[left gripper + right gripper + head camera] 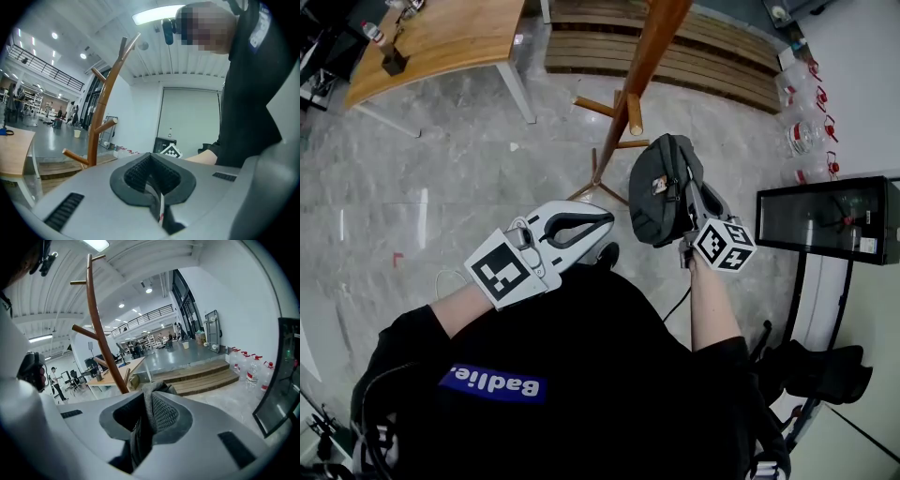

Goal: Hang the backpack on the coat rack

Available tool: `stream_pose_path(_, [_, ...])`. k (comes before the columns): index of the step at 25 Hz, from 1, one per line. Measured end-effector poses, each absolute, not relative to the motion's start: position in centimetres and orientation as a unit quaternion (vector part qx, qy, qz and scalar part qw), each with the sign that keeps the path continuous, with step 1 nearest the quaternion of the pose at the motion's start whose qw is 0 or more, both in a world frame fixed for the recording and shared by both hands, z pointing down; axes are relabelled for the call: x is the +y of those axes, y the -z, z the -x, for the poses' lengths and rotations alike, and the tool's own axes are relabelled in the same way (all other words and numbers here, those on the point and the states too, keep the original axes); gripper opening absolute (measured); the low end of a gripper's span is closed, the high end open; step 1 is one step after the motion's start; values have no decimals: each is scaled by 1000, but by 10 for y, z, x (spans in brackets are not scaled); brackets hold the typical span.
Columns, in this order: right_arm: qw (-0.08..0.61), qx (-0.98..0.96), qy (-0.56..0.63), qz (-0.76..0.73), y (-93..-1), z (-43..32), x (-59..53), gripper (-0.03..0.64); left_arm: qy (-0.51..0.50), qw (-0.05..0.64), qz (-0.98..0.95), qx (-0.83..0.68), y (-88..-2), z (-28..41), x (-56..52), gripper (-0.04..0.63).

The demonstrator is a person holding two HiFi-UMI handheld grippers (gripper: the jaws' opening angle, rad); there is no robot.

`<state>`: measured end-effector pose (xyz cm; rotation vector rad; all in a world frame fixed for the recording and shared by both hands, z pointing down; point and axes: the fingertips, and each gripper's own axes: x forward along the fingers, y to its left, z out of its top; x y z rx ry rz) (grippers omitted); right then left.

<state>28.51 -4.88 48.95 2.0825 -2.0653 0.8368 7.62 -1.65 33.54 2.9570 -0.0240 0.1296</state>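
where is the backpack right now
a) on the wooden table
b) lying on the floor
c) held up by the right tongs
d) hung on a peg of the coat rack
c: the right tongs are shut on grey fabric of the backpack, holding it up near the coat rack, with no peg through it.

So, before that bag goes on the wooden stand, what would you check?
1. Right tongs shut on the backpack fabric: ok.
2. Backpack hangs freely from those tongs: ok.
3. Nearest peg of the coat rack is bare: ok.
4. Backpack lined up to catch that peg: cannot tell.
5. Left tongs shut, empty, clear of the rack: ok.
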Motion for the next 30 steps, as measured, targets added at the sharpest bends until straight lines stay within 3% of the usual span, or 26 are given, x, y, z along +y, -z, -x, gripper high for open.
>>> stream_pose_path(30, [195,-682,-276,-649,-618,-274,-159,57,-86,127,-980,-125,-373,-15,-47,-2])
